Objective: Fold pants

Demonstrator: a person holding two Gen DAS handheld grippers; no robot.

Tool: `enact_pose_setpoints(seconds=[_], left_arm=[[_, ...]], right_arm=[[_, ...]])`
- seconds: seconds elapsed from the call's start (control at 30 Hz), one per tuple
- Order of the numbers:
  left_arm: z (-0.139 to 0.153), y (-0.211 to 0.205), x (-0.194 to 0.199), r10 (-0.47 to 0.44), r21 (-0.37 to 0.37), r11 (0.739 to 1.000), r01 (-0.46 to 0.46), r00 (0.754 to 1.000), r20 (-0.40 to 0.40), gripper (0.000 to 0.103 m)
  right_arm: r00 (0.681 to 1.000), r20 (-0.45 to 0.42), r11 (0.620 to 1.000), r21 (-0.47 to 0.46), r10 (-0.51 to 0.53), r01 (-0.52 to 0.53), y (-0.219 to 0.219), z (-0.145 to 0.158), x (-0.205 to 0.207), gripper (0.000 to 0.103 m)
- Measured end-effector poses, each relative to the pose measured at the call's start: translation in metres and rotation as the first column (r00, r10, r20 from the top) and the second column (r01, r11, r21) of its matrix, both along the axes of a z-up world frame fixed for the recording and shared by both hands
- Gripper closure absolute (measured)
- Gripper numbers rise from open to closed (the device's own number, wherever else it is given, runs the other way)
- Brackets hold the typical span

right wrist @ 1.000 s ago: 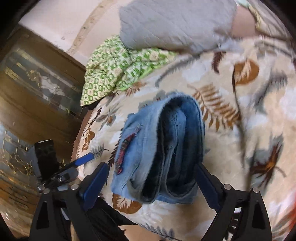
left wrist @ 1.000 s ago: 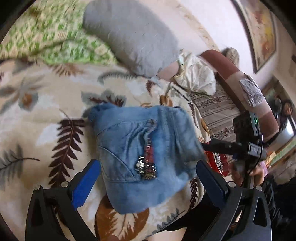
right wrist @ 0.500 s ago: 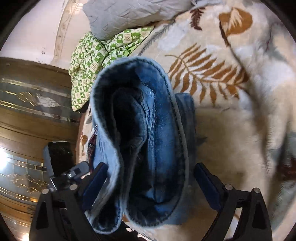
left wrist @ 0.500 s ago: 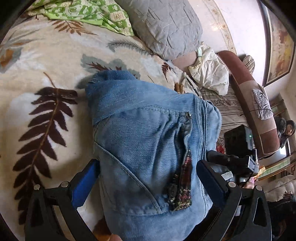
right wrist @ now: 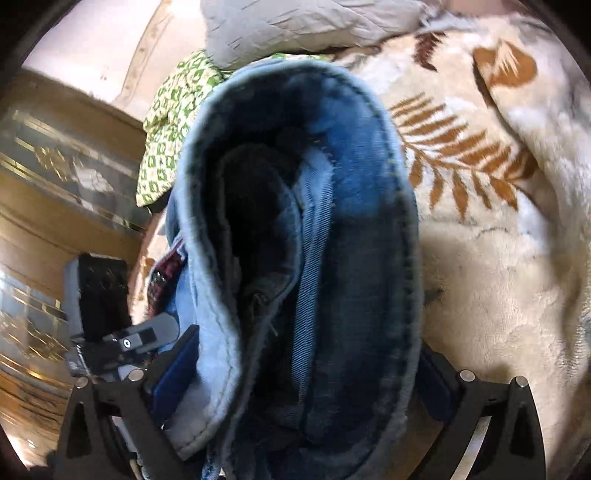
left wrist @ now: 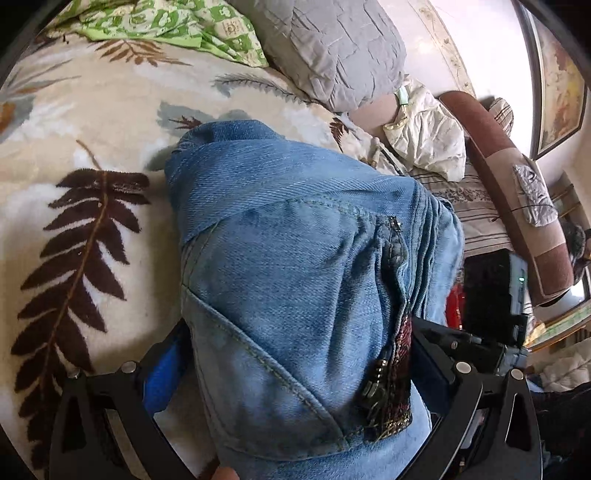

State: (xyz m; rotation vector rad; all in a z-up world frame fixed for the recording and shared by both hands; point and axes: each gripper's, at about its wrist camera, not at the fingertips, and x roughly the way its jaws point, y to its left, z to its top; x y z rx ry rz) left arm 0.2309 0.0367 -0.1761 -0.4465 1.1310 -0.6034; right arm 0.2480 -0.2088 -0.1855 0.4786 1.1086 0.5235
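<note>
Left wrist view: folded jeans (left wrist: 295,280) lie in a thick bundle on the leaf-print blanket (left wrist: 74,221) of the bed, a zipper and dark red patterned trim along their right edge. Left tool (left wrist: 295,365) is angled down over the bundle, jaws spread wide, one blue-padded finger (left wrist: 162,373) on each side of the denim; whether the pads press on the cloth can't be told, the edges are hidden behind the fabric. Right wrist view: same bundle seen end-on, layers curled around a dark inner fold. Right tool (right wrist: 306,373) is also tilted down, jaws wide and straddling the end of the jeans, fabric filling the gap, no clear squeeze visible. Left tool's body shows at the lower left of that view, close beside the bundle. Beyond the jeans: grey pillow (left wrist: 332,48), green checked cloth (left wrist: 166,26), crumpled white cloth (left wrist: 424,136), brown striped sofa (left wrist: 509,192).
</note>
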Motion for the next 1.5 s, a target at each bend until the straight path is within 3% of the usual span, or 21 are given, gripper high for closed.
enact_pose_setpoints(seconds=[0.23, 0.5, 0.63, 0.77, 0.9, 1.13, 1.27, 1.5], left_arm=[[-0.001, -0.003, -0.002, 0.010, 0.036, 0.999, -0.011, 0.999, 0.030, 0.001], [0.003, -0.007, -0.009, 0.015, 0.093, 0.995, -0.022, 0.997, 0.073, 0.028], [0.008, -0.010, -0.013, 0.027, 0.122, 0.992, -0.038, 0.995, 0.096, 0.035], [0.013, -0.012, -0.021, 0.052, 0.135, 0.988, -0.069, 0.990, 0.131, 0.041], [0.023, -0.014, -0.033, 0.060, 0.129, 0.988, -0.083, 0.983, 0.171, 0.054], [0.035, -0.009, -0.043, 0.065, 0.115, 0.989, -0.088, 0.980, 0.190, 0.058], [0.059, -0.011, -0.045, 0.050, 0.131, 0.988, -0.086, 0.966, 0.255, 0.060], [0.088, -0.010, -0.008, 0.050, 0.160, 0.982, -0.101, 0.954, 0.296, 0.060]], right_arm=[[0.999, 0.042, 0.998, -0.052, -0.021, 0.023, 0.005, 0.007, -0.003, 0.018], [0.994, 0.107, 0.988, -0.153, -0.007, 0.023, 0.022, 0.018, -0.007, 0.040], [0.990, 0.142, 0.980, -0.196, -0.006, 0.034, 0.039, 0.027, -0.008, 0.051], [0.985, 0.171, 0.973, -0.223, -0.016, 0.055, 0.046, 0.034, -0.016, 0.055], [0.979, 0.206, 0.965, -0.256, 0.000, 0.054, 0.042, 0.044, -0.031, 0.061], [0.969, 0.247, 0.957, -0.287, 0.026, 0.047, 0.045, 0.062, -0.047, 0.066], [0.958, 0.287, 0.966, -0.249, 0.010, 0.064, 0.042, 0.081, -0.046, 0.066], [0.943, 0.332, 0.976, -0.207, 0.012, 0.060, 0.041, 0.104, -0.009, 0.066]])
